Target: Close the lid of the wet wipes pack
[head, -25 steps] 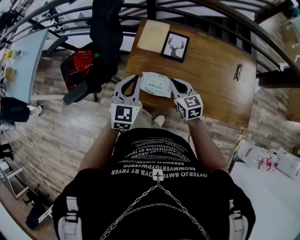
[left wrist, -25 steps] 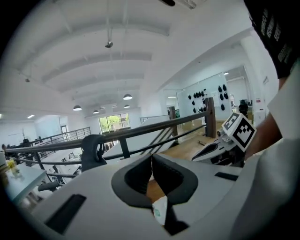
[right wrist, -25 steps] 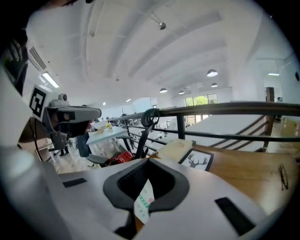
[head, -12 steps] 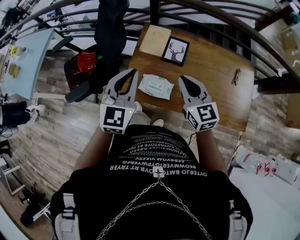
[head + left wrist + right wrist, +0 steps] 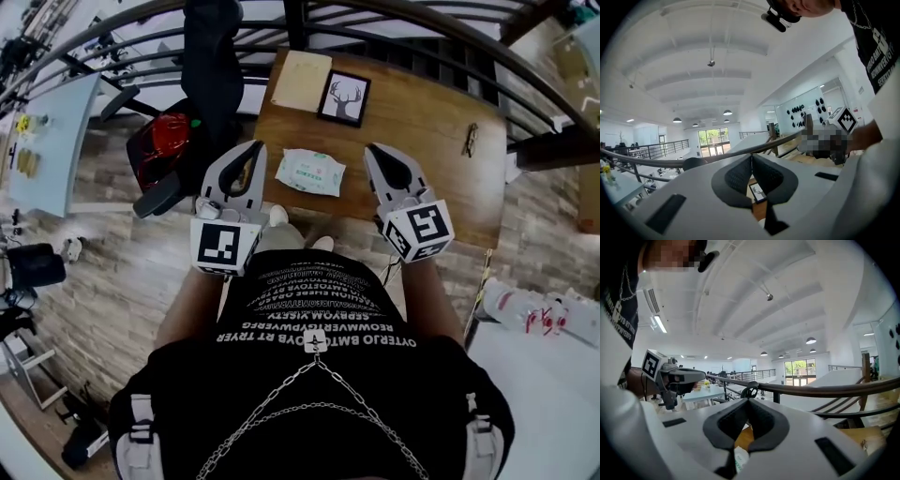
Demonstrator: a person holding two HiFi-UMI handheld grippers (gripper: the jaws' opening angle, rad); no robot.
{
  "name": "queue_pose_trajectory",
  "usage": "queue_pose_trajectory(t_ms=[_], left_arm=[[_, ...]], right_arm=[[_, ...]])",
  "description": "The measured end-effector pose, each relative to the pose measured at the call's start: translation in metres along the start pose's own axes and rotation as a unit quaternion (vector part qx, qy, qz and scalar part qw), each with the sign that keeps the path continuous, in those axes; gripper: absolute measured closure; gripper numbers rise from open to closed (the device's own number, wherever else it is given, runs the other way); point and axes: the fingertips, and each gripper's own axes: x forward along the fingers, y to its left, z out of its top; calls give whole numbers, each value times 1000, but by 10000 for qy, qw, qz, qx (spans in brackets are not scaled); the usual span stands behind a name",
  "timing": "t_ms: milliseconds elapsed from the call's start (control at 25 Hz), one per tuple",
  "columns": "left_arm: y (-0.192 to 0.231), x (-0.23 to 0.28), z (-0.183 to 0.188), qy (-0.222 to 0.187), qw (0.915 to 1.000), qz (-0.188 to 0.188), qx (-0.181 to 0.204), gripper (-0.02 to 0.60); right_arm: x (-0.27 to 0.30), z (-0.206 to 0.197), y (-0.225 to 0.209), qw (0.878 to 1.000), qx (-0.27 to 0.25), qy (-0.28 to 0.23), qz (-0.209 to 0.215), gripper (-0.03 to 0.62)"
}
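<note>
Head view: a person in a black printed T-shirt (image 5: 314,328) holds two grey-and-white grippers out over the near edge of a brown wooden worktop (image 5: 422,169). The soft white wet wipes pack with green print (image 5: 310,172) lies flat on the worktop at upper centre of the frame. The left gripper (image 5: 254,147) is just left of the pack and the right gripper (image 5: 373,151) just right of it, and neither touches it. At this size the lid cannot be made out. Farther up the frame, a black-framed deer picture (image 5: 344,98) lies beside a tan sheet (image 5: 301,80). A red bag (image 5: 169,136) sits on a chair at upper left.

Left gripper view: the left gripper (image 5: 751,157) has its dark padded jaws brought together at the tips, with nothing between them. Below the tips, the gap shows the deer picture (image 5: 757,191). A dark metal railing (image 5: 717,157) crosses behind, and the right gripper's marker cube (image 5: 846,119) shows at the right edge.

Right gripper view: the right gripper (image 5: 749,401) also has its jaws closed tip to tip and holds nothing. The gap beneath shows the worktop (image 5: 743,439) and a corner of the wet wipes pack (image 5: 739,460). The left gripper (image 5: 670,373) appears at middle left.
</note>
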Motion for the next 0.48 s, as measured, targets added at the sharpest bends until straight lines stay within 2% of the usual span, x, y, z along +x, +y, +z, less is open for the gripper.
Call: queue_pose_trajectory(t_ms=[200, 480], left_arm=[[10, 4, -7, 119, 9999, -57, -81, 554], [24, 17, -7, -41, 9993, -371, -55, 554]], right_arm=[[4, 0, 0, 9999, -48, 67, -106, 580], [23, 1, 12, 9998, 16, 114, -185, 580]])
